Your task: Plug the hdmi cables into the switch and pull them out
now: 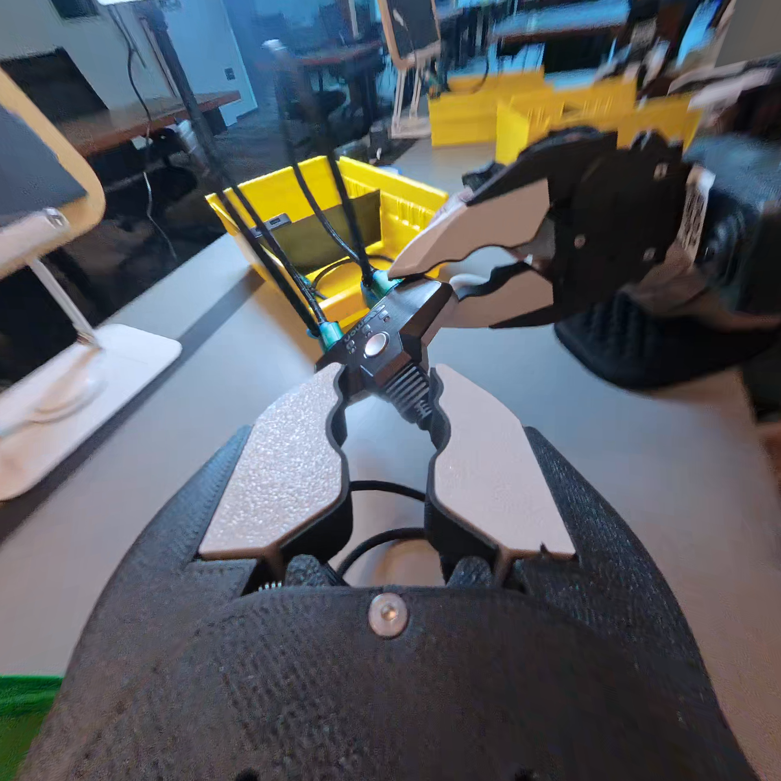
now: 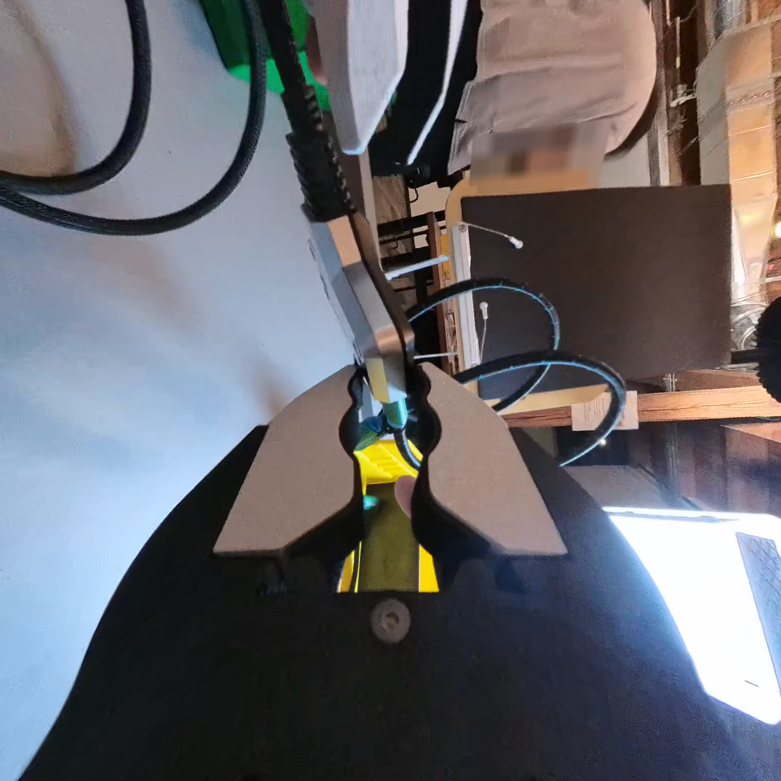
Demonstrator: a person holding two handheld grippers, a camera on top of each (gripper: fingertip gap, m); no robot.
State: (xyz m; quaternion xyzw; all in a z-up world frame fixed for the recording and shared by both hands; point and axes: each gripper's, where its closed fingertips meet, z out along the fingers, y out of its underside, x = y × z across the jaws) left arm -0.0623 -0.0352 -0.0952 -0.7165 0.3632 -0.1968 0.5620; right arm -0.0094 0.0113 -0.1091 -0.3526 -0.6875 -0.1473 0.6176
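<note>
Grey tabletop [image 1: 528, 401] fills the foreground, with a yellow plastic bin [image 1: 405, 198] at its far edge and a blurred workshop of desks and more yellow bins behind. Left gripper [image 1: 384, 380]: black ribbed body, pale pebbled finger plates with wavy inner edges. Its tips are closed on the ribbed strain relief at the near end of the switch [image 1: 380, 334], a small black angular box with a round silver button on top, held clear of the table. Two braided black hdmi cables [image 1: 274, 262] with teal plug collars sit in ports on the switch's far side and rise toward the upper left.

Right gripper [image 1: 427, 287]: it enters from the right, rolled on its side, with a narrow gap between its tips. The upper finger lies against the teal collar of the right-hand cable and the lower tip touches the switch's corner. In the right wrist view, the right gripper [image 2: 389, 397] brackets the metal end of the switch [image 2: 367, 321] and a teal plug; whether it is truly clamped is unclear, the plug being partly hidden. Looped cable [image 2: 545, 372] hangs beyond.
</note>
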